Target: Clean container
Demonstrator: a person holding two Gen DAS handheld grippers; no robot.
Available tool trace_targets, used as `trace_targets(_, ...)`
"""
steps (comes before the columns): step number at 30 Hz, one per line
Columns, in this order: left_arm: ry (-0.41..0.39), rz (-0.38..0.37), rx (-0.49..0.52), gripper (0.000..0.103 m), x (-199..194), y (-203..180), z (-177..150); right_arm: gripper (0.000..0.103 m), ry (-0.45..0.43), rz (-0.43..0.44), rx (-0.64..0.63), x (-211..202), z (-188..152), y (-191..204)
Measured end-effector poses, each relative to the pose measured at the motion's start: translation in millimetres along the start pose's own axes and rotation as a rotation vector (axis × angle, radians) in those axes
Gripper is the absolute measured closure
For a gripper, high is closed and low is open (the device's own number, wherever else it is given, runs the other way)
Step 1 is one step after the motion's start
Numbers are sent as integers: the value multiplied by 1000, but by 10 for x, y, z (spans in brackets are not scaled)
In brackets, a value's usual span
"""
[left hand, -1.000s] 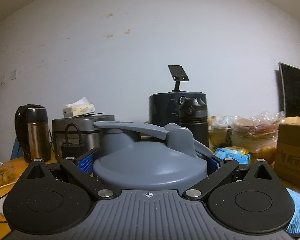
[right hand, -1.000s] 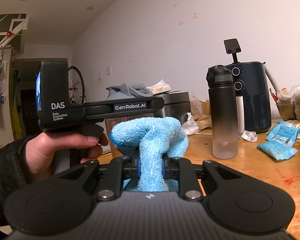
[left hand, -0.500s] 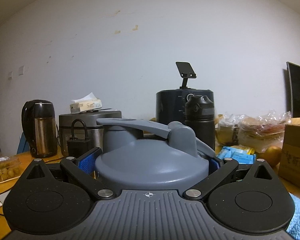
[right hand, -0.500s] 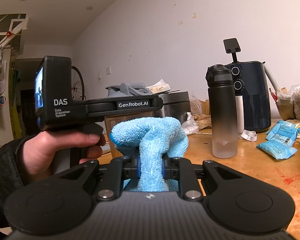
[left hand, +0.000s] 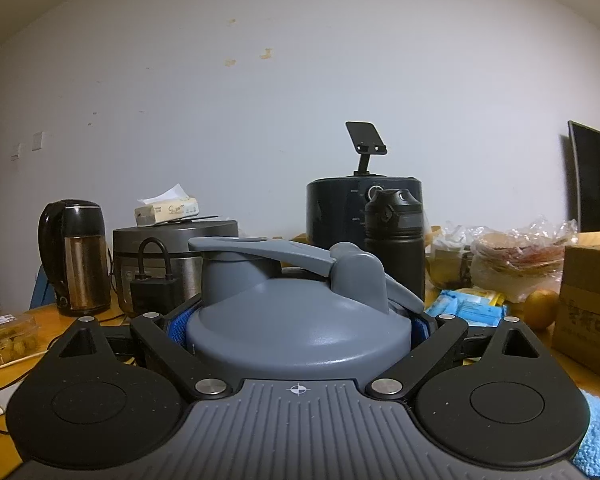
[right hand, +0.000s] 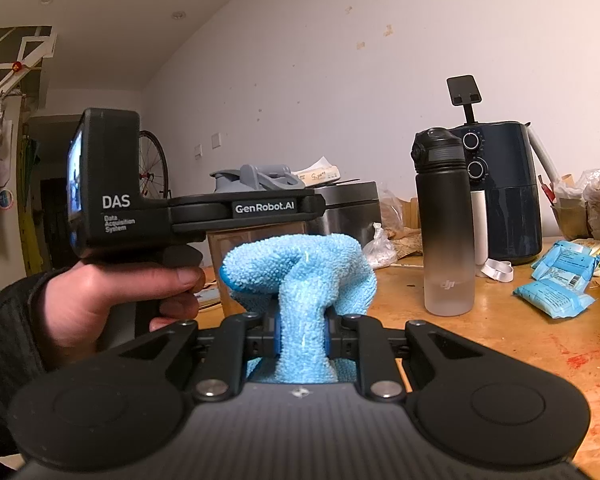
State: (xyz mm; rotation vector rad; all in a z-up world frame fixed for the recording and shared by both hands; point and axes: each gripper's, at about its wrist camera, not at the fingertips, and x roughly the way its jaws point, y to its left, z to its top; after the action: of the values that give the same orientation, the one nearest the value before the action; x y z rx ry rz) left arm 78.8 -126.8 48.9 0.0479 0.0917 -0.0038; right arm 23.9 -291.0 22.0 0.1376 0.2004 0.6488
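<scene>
In our left hand [right hand: 100, 304], at the left of the right wrist view, we hold the left gripper [left hand: 299, 322], its blue pads clamped wide around the container [left hand: 298, 316] — a grey-lidded shaker whose flip cap and carry loop rise between the fingers, lifted off the wooden table [right hand: 500, 328]. Its amber body shows just under the gripper's arm in the right wrist view. Moving right, our right gripper [right hand: 302, 332] is pinched narrow on a blue microfibre cloth [right hand: 300, 276], which bulges out above the jaws just beside the container. Further right on the table stands a black-to-clear water bottle [right hand: 444, 224], upright, in front of a dark air fryer [right hand: 504, 196]. At the far right lie blue snack packets [right hand: 556, 284], well apart from both grippers.
</scene>
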Motion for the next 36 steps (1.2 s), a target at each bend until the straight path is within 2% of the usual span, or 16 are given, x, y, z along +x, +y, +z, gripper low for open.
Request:
trace_targets(10, -17, -68, 6, 8, 2, 84, -33, 88, 3, 2, 2, 8, -3, -6)
trace_targets(36, -53, -327, 12, 8, 70, 399, -86, 88, 8, 9, 7, 71, -14, -6)
